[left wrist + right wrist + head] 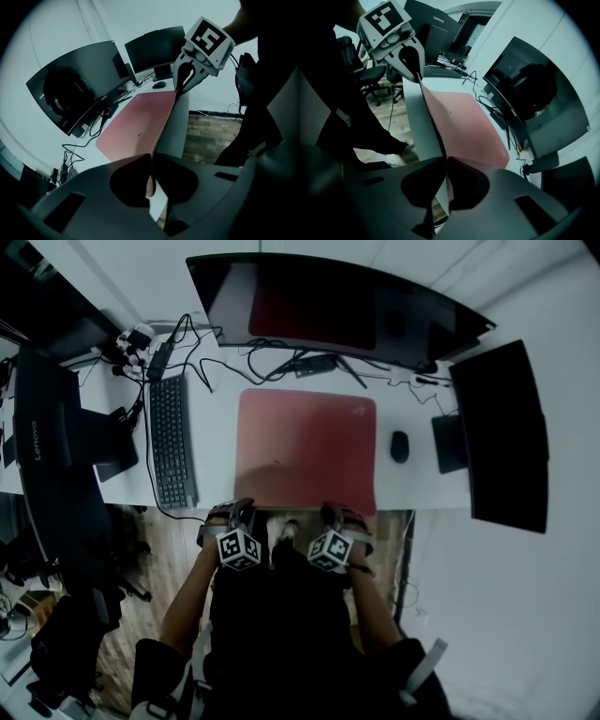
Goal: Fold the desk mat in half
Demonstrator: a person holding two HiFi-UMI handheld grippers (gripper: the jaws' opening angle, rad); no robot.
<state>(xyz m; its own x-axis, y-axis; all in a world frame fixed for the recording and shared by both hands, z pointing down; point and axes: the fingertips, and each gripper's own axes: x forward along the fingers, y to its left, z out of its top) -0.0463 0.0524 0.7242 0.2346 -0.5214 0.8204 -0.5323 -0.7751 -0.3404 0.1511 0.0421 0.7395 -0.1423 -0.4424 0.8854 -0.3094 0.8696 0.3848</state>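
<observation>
A red desk mat (305, 448) lies flat on the white desk (211, 442), with its near edge at the desk's front edge. My left gripper (241, 515) is shut on the mat's near left corner. The lifted edge runs thin and taut between the closed jaws of my left gripper (152, 174). My right gripper (336, 517) is shut on the near right corner, where the mat's edge is pinched in my right gripper (446, 180). In each gripper view the mat (140, 119) (464, 119) stretches across to the other gripper (186, 77) (411, 58), its near edge raised off the desk.
A black keyboard (171, 439) lies left of the mat and a mouse (399, 446) right of it. A curved monitor (328, 306) stands behind, a second monitor (502, 432) at the right. Cables (253, 357) trail at the back. A dark computer case (42, 427) stands at the far left.
</observation>
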